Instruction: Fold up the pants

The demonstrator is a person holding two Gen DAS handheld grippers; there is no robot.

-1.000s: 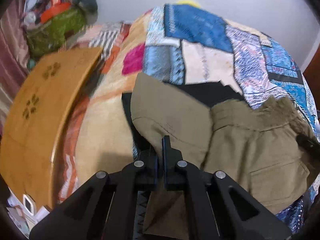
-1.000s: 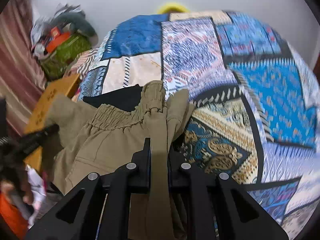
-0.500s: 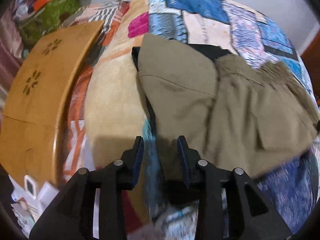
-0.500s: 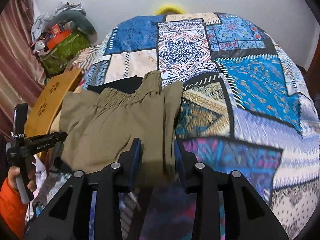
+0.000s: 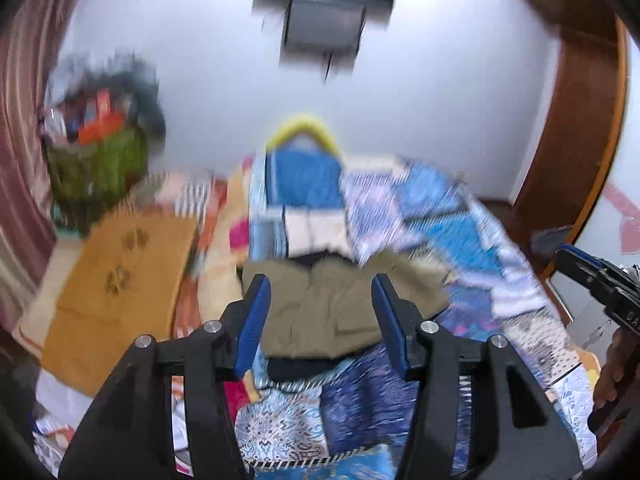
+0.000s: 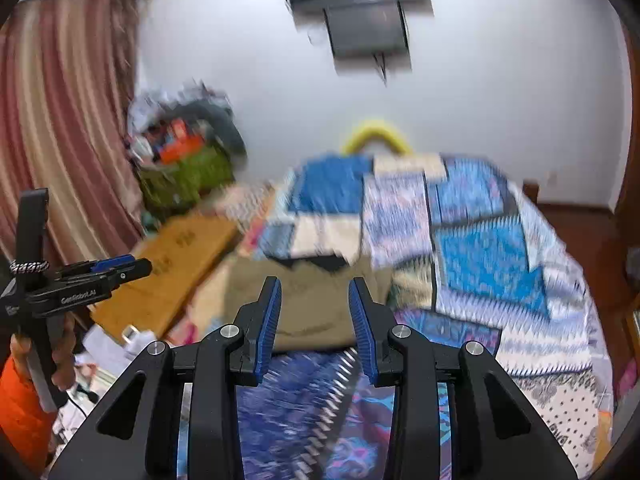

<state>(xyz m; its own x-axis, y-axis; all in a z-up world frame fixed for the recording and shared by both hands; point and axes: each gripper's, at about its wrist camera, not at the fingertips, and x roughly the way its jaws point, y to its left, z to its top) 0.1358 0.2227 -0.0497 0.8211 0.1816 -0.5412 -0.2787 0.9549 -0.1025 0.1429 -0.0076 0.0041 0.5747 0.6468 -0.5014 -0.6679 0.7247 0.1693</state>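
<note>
The olive pants (image 5: pixel 328 312) lie folded in a compact stack on the patchwork bedspread (image 5: pixel 452 216), over a black garment (image 5: pixel 304 368) that shows at the near edge. My left gripper (image 5: pixel 320 292) is open and empty, raised well back from the pants. My right gripper (image 6: pixel 314 296) is also open and empty, raised above the near part of the bed; the pants (image 6: pixel 316 312) lie beyond its fingertips. The left gripper also shows at the left of the right wrist view (image 6: pixel 120 268). Both views are motion-blurred.
A wooden board (image 5: pixel 120 292) leans beside the bed on the left. A green basket of clutter (image 6: pixel 188 168) stands in the far left corner by a striped curtain (image 6: pixel 60 132). A wall-mounted screen (image 6: pixel 360 4) hangs above. A wooden door frame (image 5: pixel 580 140) is right.
Both grippers let go of the pants, opened wide and pulled back and upward, away from the bed. The pants now lie folded on the bedspread.
</note>
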